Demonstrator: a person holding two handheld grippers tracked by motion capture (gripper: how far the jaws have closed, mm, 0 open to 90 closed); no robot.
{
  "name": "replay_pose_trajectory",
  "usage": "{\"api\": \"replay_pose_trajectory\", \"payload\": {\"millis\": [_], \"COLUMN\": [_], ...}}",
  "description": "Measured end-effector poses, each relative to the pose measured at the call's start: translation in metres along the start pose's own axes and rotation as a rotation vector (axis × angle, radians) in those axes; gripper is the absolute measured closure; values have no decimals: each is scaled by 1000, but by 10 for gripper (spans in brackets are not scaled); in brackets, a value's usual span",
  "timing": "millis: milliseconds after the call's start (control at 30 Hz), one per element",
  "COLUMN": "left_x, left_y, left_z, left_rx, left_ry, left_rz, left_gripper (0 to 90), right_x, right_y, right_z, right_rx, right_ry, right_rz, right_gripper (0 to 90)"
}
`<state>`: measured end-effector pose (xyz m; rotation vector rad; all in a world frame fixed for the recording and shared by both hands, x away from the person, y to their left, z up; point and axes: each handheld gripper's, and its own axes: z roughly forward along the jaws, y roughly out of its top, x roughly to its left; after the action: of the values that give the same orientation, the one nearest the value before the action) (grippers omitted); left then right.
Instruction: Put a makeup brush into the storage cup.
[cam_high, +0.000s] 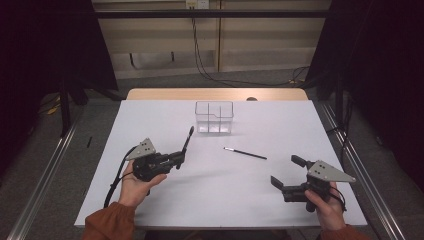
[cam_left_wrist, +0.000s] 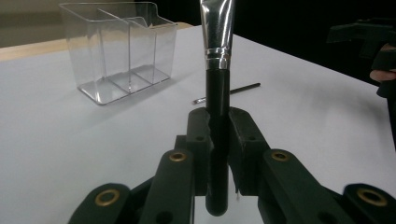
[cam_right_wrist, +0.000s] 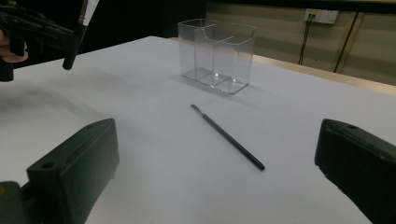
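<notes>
- Black-handled makeup brush with a silver metal ferrule (cam_left_wrist: 217, 74): clamped low on its handle between the jaws of the left gripper (cam_high: 176, 159), standing straight up the middle of the left gripper view, bristle end cut off by the top edge.
- Seen from the high view, same brush slanting up and right from the jaws, left of centre of the frame, lifted off the white table (cam_high: 210, 195).
- Right gripper (cam_high: 285, 174): jaws spread wide, nothing between them, low at the lower right of the high view.
- Thin black pencil-like brush with a small pale tip (cam_high: 245, 153): lying flat on the table, centre right of the high view, between the two grippers and well apart from both.
- Clear plastic organiser box with inner dividers (cam_high: 214, 118): upper centre of the high view, compartments bare.
- Progress, judged: first brush picked up but not yet carried to the box; thin brush untouched; both placements left to do.
- Left hand (cam_high: 136, 184): wrapped around the gripper body at lower left, gripper held about level and aimed right.
- Right hand (cam_high: 322, 201): gripping from below at the lower right edge, jaws aimed left toward the thin brush.
</notes>
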<state>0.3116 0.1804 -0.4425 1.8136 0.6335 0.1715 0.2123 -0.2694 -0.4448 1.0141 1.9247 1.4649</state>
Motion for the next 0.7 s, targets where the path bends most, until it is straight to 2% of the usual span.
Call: {"api": "replay_pose_trajectory", "payload": {"millis": [133, 367, 533, 700], "left_x": [-6, -17, -21, -23], "left_y": [3, 6, 7, 8], "left_z": [2, 9, 15, 24], "left_rx": [-3, -2, 5, 7], "left_ry": [-12, -35, -42, -50], "left_rz": [-4, 9, 24, 19], "left_gripper": [797, 797, 797, 797], "right_x": [7, 14, 22, 30], "right_y": [2, 5, 11, 16], "right_z": [7, 14, 25, 40], "right_rx": [4, 4, -8, 2], "right_ry": [30, 57, 97, 126], "right_rz": [-6, -10, -17, -30], "right_gripper": [0, 0, 4, 16]}}
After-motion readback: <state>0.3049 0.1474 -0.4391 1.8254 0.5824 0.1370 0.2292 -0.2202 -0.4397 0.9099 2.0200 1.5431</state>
